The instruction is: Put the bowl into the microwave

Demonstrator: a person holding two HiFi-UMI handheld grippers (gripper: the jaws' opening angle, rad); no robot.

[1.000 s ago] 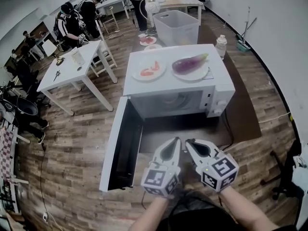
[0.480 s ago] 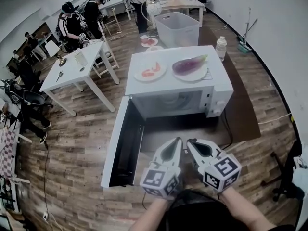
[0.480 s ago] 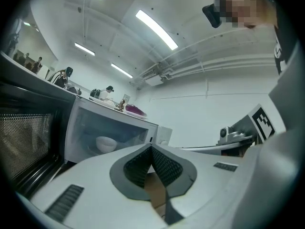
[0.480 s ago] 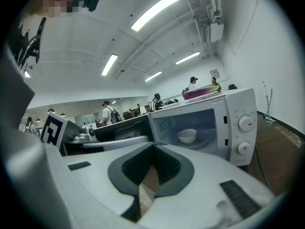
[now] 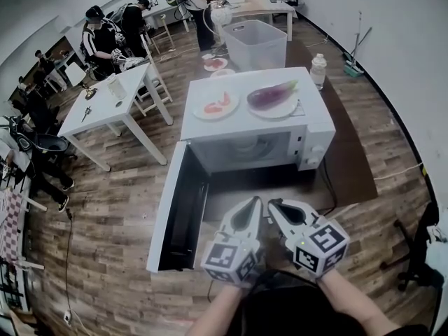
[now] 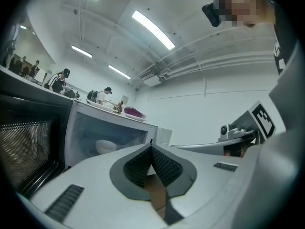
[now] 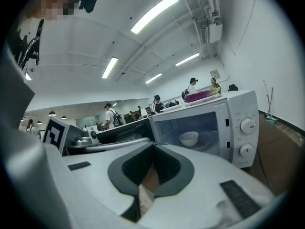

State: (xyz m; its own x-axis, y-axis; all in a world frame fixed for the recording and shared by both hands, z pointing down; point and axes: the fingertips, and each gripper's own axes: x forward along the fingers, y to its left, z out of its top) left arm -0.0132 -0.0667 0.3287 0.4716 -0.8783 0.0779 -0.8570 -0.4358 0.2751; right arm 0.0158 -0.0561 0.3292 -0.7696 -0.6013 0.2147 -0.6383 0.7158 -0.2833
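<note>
The white microwave [image 5: 255, 128] stands on the floor with its door [image 5: 171, 212] swung wide open to the left. A white bowl [image 7: 189, 138] sits inside the cavity on the turntable; the left gripper view also shows the bowl [image 6: 106, 147] through the opening. In front of the microwave, both grippers are held side by side and pulled back from it. My left gripper [image 5: 256, 203] is shut with nothing in it, its pads meeting tip to tip [image 6: 151, 147]. The right gripper [image 5: 272, 205] is likewise shut and empty [image 7: 153, 147].
On top of the microwave lie a plate with red food [image 5: 217, 105] and an eggplant [image 5: 273, 94] on a plate. A clear plastic bin [image 5: 257, 40] and a bottle [image 5: 318, 68] stand behind it. A white table [image 5: 108, 107] is at the left, with people beyond.
Both grippers stay shut, almost in the same place in front of the microwave. The head view has shifted slightly, and the people at the back have moved a little.
</note>
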